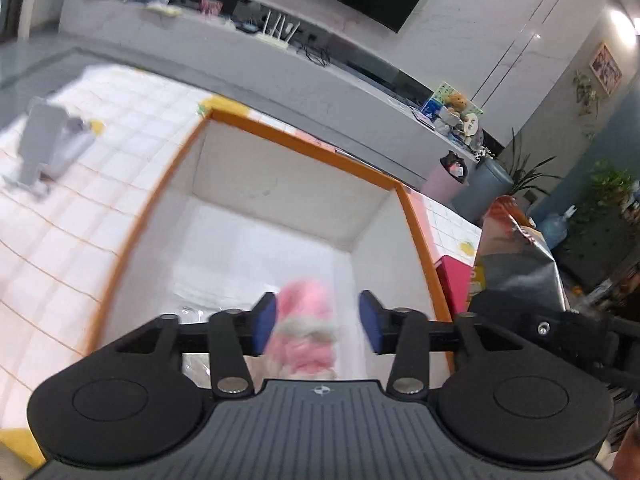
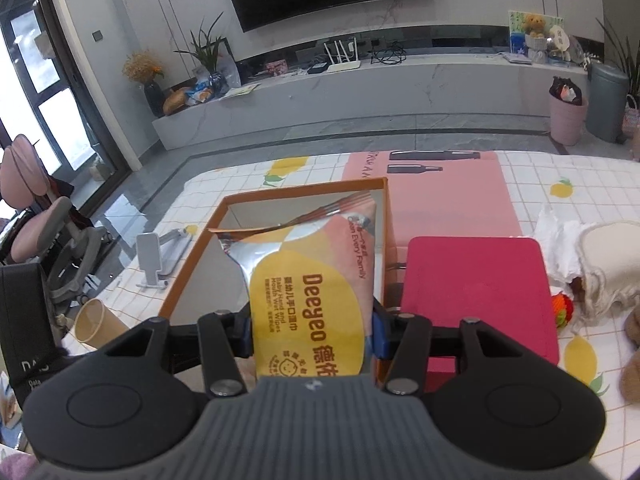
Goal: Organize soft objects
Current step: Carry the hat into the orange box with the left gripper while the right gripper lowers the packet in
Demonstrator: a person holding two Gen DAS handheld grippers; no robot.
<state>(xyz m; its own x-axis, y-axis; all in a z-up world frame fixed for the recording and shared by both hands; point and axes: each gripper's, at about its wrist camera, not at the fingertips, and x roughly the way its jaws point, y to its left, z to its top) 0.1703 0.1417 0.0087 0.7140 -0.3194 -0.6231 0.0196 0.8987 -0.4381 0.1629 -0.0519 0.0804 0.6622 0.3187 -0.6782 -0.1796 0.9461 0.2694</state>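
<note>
My left gripper (image 1: 318,322) is open over the orange-rimmed box (image 1: 304,142). A blurred pink and white fluffy toy (image 1: 306,328) lies between and below its blue pads, touching the left pad. My right gripper (image 2: 312,326) is shut on a yellow and pink pack of Deeyeo wet wipes (image 2: 310,284), held above the same box (image 2: 280,194). The pack also shows at the right of the left wrist view (image 1: 516,248).
A red box (image 2: 476,292) lies right of the orange box, on a pink mat (image 2: 448,196). A cream knitted item (image 2: 608,264), white tissue and a brown plush lie at the right. A phone stand (image 2: 154,258) and a paper cup (image 2: 94,322) stand at the left.
</note>
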